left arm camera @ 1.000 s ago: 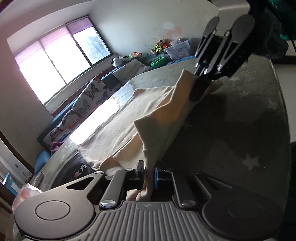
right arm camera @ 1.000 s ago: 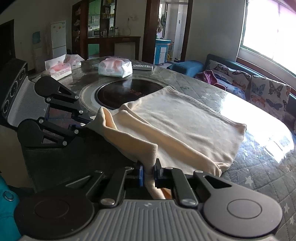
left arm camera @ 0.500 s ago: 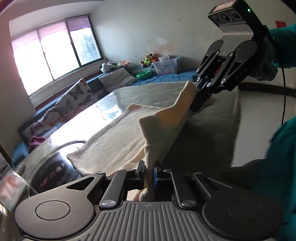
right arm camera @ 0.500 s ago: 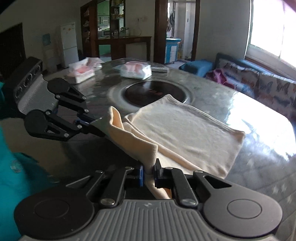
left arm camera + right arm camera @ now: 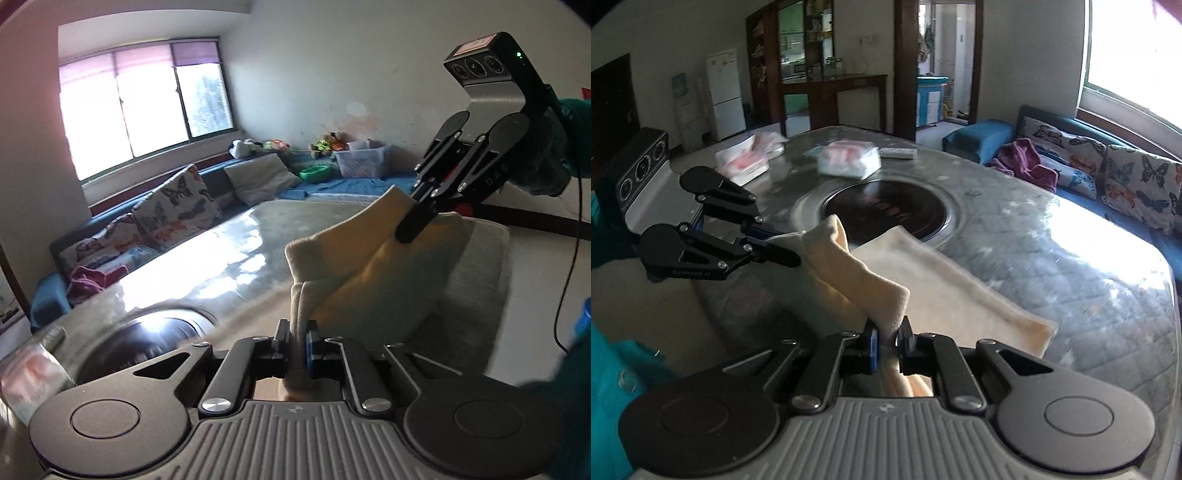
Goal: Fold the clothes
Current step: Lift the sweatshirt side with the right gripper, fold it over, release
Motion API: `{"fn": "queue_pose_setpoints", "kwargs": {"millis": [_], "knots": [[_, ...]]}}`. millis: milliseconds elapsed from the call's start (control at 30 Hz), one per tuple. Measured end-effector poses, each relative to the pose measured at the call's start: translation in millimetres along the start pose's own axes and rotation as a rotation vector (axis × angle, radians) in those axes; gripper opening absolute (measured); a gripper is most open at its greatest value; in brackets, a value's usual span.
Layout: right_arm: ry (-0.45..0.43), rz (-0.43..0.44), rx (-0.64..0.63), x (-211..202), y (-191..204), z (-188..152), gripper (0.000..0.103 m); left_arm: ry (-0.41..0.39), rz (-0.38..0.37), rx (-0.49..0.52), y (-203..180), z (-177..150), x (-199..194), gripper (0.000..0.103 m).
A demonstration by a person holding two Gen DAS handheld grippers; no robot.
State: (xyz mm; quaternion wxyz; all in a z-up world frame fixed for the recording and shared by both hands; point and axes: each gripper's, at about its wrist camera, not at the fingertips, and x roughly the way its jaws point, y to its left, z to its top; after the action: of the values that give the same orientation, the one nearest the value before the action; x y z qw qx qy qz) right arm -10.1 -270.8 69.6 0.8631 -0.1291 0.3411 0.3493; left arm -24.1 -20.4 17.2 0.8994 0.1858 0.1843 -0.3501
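A cream-coloured garment (image 5: 945, 295) is lifted off the grey quilted table (image 5: 1071, 258), its far part still trailing on it. My left gripper (image 5: 297, 350) is shut on one edge of the garment (image 5: 351, 266). My right gripper (image 5: 888, 345) is shut on the other edge. Each gripper shows in the other's view: the right one at upper right (image 5: 417, 221), the left one at left (image 5: 783, 251). The cloth hangs stretched between them in folds.
A round dark inset (image 5: 886, 210) sits in the table's middle. Tissue packs (image 5: 849, 158) and a remote (image 5: 897, 152) lie on the far side. A blue sofa with butterfly cushions (image 5: 1126, 177) runs under the window. The table's near edge drops to the floor (image 5: 535, 295).
Both grippers have risen and pulled back toward the table's near edge, lifting the garment's held edge higher. More of the cloth is off the table now.
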Motion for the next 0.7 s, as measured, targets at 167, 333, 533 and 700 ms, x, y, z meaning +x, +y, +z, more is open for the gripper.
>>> {"fn": "queue_pose_setpoints", "kwargs": {"millis": [167,333,533,700], "knots": [[0.024,-0.039,0.041,44,-47,26,0.009,0.050,0.037,-0.045,35,11,55,0.007],[0.055,-0.111,0.089,103,-71,32,0.009,0.146,0.105,-0.090,56,10,116,0.006],[0.052,-0.184,0.205,142,-92,18,0.016,0.230,0.174,-0.130,65,1,155,0.008],[-0.007,-0.237,0.321,137,-108,6,0.025,0.239,0.200,-0.157,72,1,161,0.016]]}}
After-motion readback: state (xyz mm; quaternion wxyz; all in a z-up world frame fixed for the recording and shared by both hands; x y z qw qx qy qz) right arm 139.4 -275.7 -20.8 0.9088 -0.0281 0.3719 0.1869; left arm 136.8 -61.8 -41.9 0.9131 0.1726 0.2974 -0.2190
